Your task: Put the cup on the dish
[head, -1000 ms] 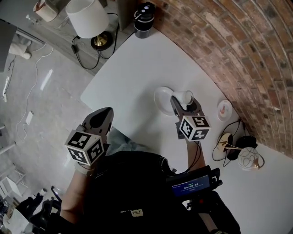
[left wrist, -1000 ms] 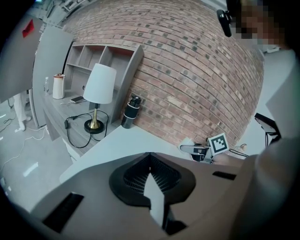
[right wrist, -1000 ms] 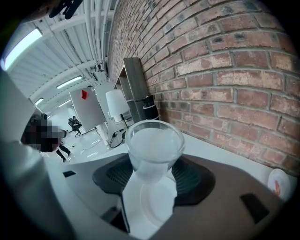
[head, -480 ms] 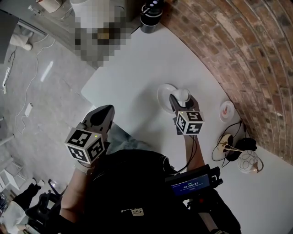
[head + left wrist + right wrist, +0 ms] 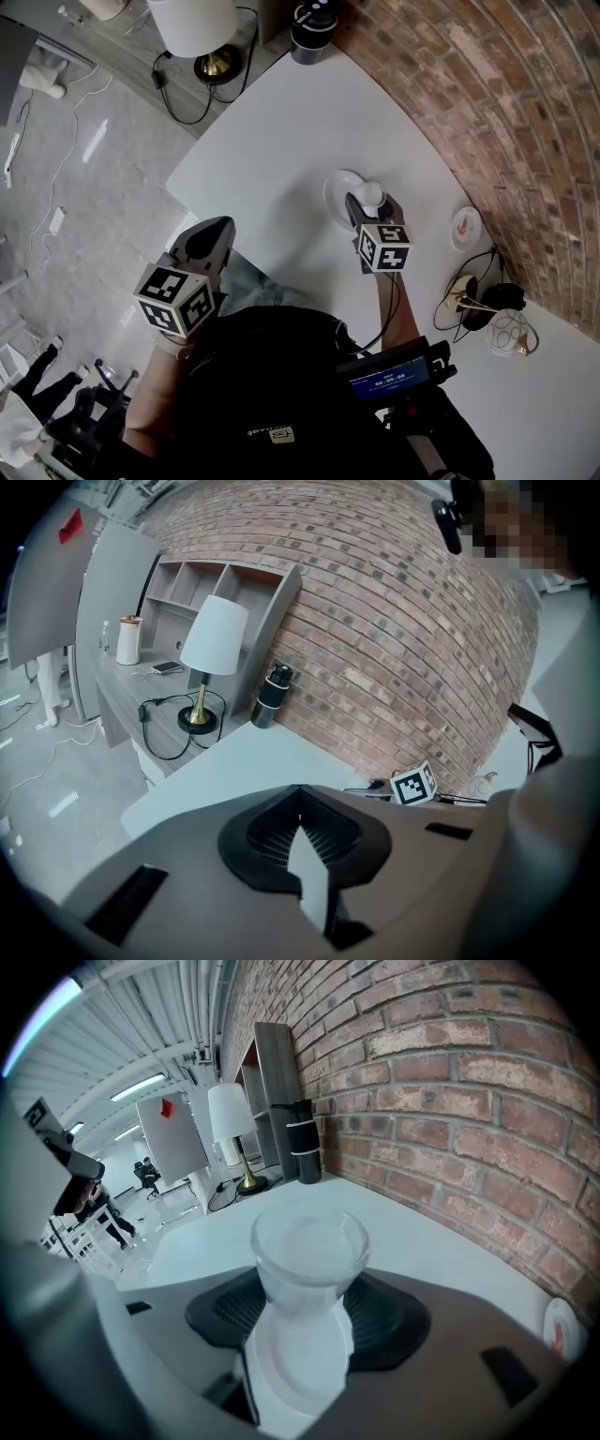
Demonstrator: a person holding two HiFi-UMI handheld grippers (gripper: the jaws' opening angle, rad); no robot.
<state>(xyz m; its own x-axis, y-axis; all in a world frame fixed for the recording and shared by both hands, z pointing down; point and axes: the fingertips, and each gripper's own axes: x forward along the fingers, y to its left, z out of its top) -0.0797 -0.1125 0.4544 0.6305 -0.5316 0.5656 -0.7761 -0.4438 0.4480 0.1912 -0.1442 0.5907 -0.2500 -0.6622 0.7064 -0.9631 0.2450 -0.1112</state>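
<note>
The cup [image 5: 309,1251] is clamped between the jaws of my right gripper [image 5: 309,1288]. It is upright, mouth up, long axis vertical, right over the dish [image 5: 298,1377]; I cannot tell whether its base touches. In the head view it sits toward the dish's right edge, so I worry about landing on the rim. If I let go there, it could tip onto the table [image 5: 281,141]. My left gripper [image 5: 300,799] is closed on nothing, well apart.
</note>
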